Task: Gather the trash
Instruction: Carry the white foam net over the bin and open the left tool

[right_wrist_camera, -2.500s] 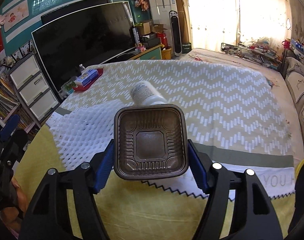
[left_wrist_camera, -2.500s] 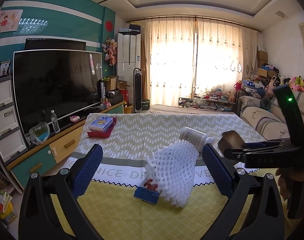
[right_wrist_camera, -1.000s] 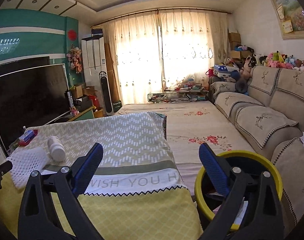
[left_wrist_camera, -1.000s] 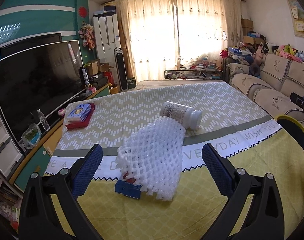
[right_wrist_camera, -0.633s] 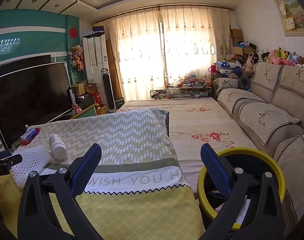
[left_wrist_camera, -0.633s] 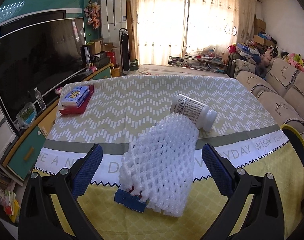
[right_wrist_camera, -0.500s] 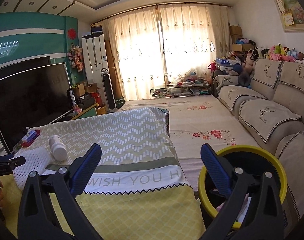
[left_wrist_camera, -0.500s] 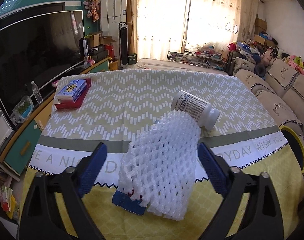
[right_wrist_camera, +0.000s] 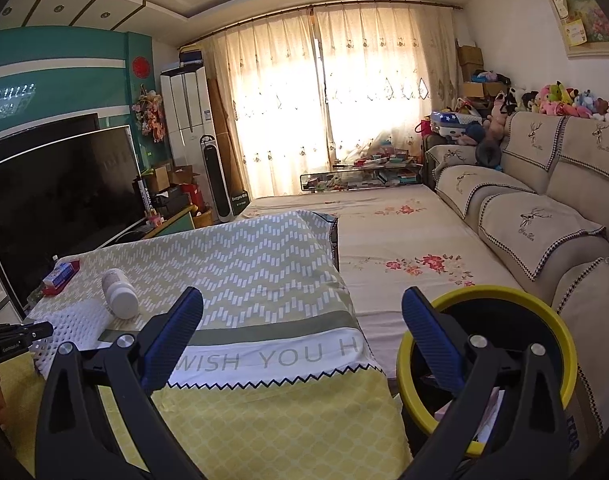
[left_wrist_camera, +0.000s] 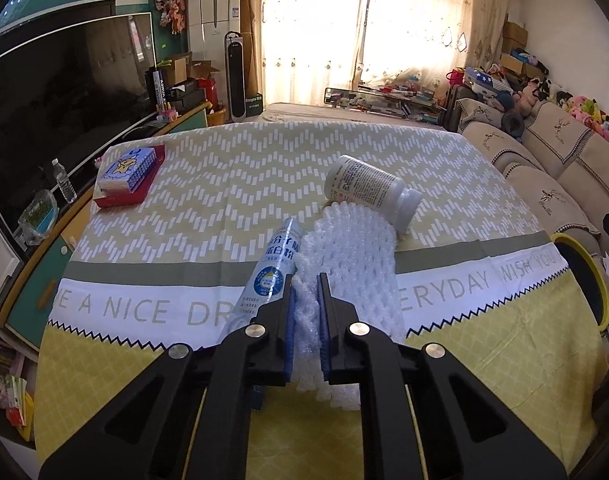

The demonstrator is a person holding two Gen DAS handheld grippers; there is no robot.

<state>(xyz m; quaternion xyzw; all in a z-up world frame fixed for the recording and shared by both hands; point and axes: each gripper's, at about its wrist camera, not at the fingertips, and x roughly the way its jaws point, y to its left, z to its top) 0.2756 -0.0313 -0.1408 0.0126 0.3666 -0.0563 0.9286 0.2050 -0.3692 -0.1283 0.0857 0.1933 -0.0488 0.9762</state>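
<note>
Foam netting point(left_wrist_camera: 356, 264) is pinched in my left claw point(left_wrist_camera: 305, 312), low over the counter point(left_wrist_camera: 224, 200); my right claw point(right_wrist_camera: 302, 334) hangs spread beside the yellow bin point(right_wrist_camera: 544, 304).

Table under yellow chevron cloth point(left_wrist_camera: 232, 184) — white bottle point(left_wrist_camera: 370, 194), foam net point(left_wrist_camera: 352, 264), blue-labelled tube point(left_wrist_camera: 270, 276), red-trayed box point(left_wrist_camera: 130, 176).

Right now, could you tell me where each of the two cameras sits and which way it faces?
Left wrist: on the left gripper, looking down and across the table toward the curtains; its jaws are shut on the foam net, a blue sachet beside them.
Right wrist: on the right gripper, open, at the table's corner, facing the curtains, with the yellow bin below.
Shared: foam net, white bottle, table, bin; the right view shows the left gripper at its left edge.
</note>
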